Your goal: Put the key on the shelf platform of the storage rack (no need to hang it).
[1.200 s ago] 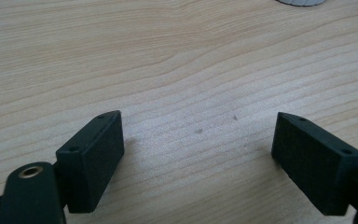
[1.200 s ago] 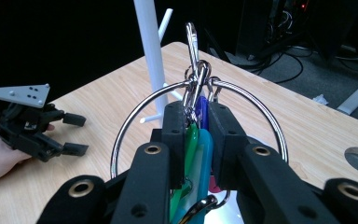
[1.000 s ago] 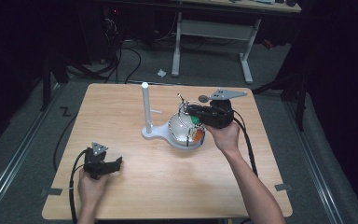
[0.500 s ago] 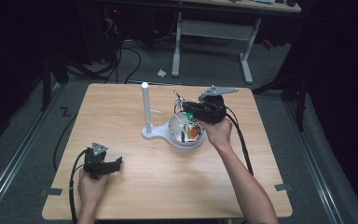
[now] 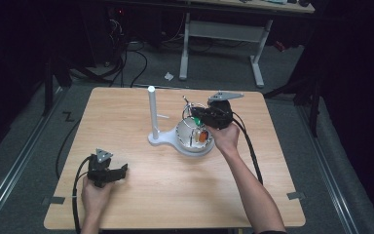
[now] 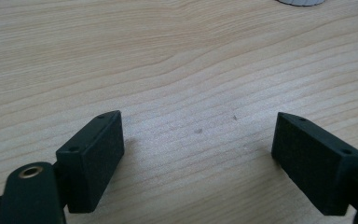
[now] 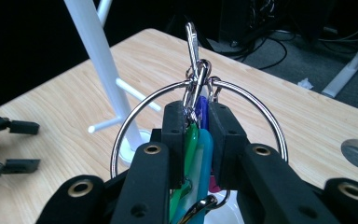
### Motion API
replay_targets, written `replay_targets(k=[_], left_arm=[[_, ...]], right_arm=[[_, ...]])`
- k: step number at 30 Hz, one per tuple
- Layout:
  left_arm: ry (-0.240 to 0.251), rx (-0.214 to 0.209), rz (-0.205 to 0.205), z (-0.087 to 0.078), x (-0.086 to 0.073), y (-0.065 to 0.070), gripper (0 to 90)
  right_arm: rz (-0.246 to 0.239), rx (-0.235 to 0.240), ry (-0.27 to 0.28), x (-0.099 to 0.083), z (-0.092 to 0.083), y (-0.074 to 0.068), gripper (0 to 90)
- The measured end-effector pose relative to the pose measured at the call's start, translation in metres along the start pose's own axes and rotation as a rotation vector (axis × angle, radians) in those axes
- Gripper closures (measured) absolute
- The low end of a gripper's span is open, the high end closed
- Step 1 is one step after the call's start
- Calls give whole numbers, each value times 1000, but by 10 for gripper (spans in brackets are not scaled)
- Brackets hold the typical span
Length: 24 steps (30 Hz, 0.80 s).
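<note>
Key ring (image 7: 200,116): a large steel ring carrying several coloured plastic key tags (image 7: 193,158) (green, teal, blue and a pink one partly hidden) on small swivel clips (image 7: 196,77). In the right gripper view the bunch is clamped between the two black jaws of the right gripper (image 7: 198,122), jaws drawn narrow on the tags, ring standing upright above the jaw tips. In the high view the right gripper (image 5: 200,116) holds this bunch over the far rim of a white bowl-shaped dish (image 5: 187,141); an orange item (image 5: 202,137) lies inside the dish, identity not discernible.

Stand: a white post (image 5: 152,113) rises from a flat white base joined to the dish, just left of it. Thin white pegs (image 7: 137,95) project from the post, as seen in the right gripper view. The ring is near the post but apart from the pegs.

Left gripper (image 5: 121,170): held in the person's left hand (image 5: 94,194) at the near left of the wooden table (image 5: 141,200), well apart from the stand. In the left gripper view its jaws stand wide, nothing between them, bare wood grain beneath.

Right hand (image 5: 225,138): grips the right gripper's body, forearm entering from the bottom edge. Black cable (image 5: 249,148) trails from the gripper across the table's right side.
</note>
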<state>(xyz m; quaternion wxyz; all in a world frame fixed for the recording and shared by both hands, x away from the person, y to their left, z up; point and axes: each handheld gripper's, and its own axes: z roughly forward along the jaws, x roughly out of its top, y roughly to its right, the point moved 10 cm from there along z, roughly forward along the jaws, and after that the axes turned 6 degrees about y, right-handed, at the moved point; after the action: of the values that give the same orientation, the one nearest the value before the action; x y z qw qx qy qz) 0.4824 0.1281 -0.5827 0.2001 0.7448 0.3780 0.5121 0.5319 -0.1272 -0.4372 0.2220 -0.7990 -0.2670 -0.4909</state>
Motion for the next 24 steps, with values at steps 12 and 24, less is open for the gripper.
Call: replay_targets(k=[12,24], left_arm=[[0,0,1,0,0,0,173],[0,0,0,0,0,0,173]], right_arm=[[-16,-10,-37,-20,8,2,781],[-42,-16,-70,-38,16,4,780]])
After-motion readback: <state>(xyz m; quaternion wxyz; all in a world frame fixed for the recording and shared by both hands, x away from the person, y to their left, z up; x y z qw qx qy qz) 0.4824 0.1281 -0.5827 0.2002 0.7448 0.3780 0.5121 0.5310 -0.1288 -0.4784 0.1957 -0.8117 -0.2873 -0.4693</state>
